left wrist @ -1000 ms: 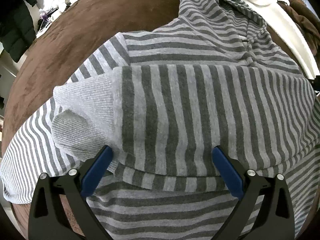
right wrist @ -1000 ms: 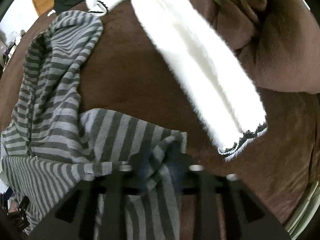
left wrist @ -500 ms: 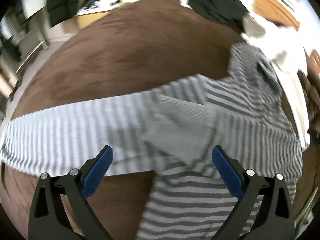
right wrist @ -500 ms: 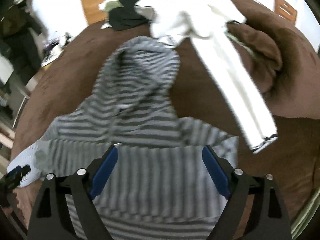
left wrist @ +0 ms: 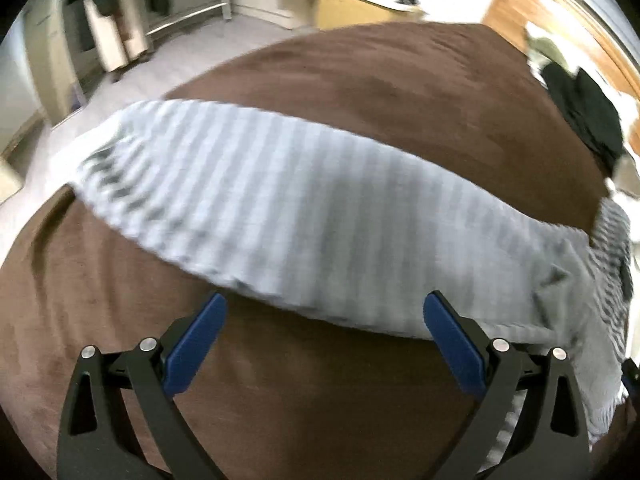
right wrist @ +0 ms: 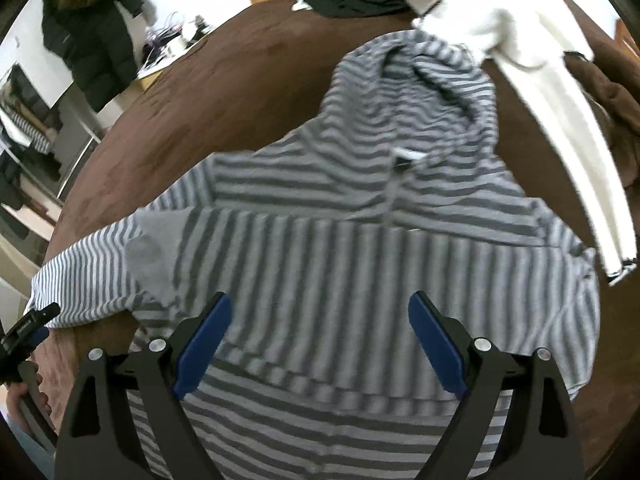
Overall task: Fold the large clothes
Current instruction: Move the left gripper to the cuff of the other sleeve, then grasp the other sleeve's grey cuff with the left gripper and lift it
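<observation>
On plush brown bedspread [right wrist: 248, 92], knit grey-striped hoodie [right wrist: 360, 216], left tool [left wrist: 324, 322] and right tool [right wrist: 320, 320] wide, empty

We can read no text, label, brand, number or sign in either view. Some pale marking stands on the left gripper [right wrist: 28, 326] at the edge of the right view, but it is too small to read.

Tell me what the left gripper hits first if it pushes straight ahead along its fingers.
Most likely the striped sleeve, stretched across the brown bedcover just beyond the open left gripper. The picture is motion-blurred and depth is unclear, so if the fingers ride low they could brush the bedcover before reaching the sleeve's near edge.
</observation>
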`<action>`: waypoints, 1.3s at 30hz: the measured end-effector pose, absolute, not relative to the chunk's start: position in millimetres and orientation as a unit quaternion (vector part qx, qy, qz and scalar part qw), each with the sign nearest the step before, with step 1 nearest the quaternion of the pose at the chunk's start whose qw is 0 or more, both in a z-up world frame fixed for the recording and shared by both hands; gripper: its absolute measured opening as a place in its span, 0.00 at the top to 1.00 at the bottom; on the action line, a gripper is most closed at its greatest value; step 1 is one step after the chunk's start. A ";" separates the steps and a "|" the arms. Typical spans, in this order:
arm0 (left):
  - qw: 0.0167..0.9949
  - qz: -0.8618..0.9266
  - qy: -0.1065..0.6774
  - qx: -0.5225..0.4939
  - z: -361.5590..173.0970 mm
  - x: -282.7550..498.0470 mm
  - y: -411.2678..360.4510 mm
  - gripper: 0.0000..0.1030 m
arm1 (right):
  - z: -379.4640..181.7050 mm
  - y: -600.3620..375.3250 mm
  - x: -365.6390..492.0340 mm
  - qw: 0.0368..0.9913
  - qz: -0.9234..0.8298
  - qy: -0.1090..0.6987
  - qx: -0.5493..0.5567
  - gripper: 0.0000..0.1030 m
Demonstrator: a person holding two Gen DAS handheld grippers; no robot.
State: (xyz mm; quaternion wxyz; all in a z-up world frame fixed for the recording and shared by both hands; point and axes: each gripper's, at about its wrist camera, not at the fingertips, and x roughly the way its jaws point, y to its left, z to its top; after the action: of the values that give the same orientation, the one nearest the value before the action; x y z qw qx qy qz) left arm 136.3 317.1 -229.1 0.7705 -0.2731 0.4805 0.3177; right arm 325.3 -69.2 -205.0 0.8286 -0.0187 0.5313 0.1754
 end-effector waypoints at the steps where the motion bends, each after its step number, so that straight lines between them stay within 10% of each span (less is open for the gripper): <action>1: 0.766 0.325 0.476 -0.284 -230.5 128.3 327.0 0.06 | -207.0 -60.9 322.3 0.826 0.184 0.533 -0.021 0.14; 24: 0.755 0.360 0.341 -0.429 -263.6 76.2 462.8 0.08 | -221.9 20.0 310.1 0.810 0.241 0.532 -0.061 0.14; 26: 0.765 0.338 0.288 -0.467 -263.6 64.7 471.2 0.29 | -224.6 21.4 310.1 0.809 0.241 0.532 -0.062 0.14; 27: 0.761 0.335 0.271 -0.485 -265.7 59.8 476.1 0.50 | -226.0 23.2 309.9 0.809 0.242 0.532 -0.064 0.14; 28: 0.744 0.349 0.273 -0.500 -270.8 56.5 483.3 0.91 | -227.7 25.0 310.0 0.808 0.244 0.532 -0.065 0.14; 39: 0.775 0.299 0.280 -0.481 -232.9 85.5 495.0 0.90 | -249.3 64.4 309.4 0.795 0.252 0.543 -0.095 0.14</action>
State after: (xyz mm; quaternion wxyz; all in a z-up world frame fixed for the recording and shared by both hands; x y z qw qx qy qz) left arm 85.5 495.0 -232.9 0.7748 -0.4814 0.2799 0.2993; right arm 309.4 64.4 -249.3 0.7955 -0.0954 0.5430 0.2516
